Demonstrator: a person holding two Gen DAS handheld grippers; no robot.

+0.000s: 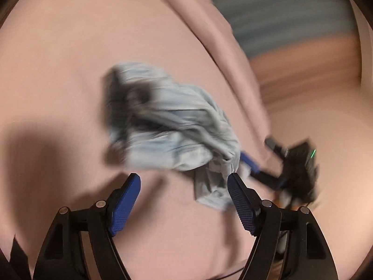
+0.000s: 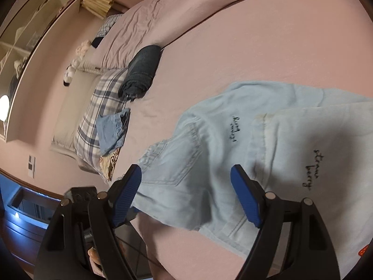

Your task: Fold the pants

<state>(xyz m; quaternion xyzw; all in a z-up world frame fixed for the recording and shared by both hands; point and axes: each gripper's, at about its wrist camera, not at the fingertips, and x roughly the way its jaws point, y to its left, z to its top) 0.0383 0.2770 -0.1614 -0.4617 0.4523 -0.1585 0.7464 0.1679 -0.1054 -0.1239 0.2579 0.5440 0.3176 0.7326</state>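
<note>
Denim pants [image 2: 268, 144] on pink bed [image 2: 256, 35].

Place: a bedroom in a home.
Bed [image 2: 233, 35]: a pink sheet is covering it.
Pillow [image 2: 102, 107]: a checked one is lying at the bed's edge.
Shelves [image 2: 30, 30]: soft toys [image 2: 77, 58] are sitting just below them.

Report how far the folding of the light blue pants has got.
Done: dark pants and a small blue garment already lie folded by the plaid pillow. In hand: nothing gripped; the left gripper and right gripper are open over the light blue pants. Left: those pants lie loose on the pink bed, unfolded.
</note>
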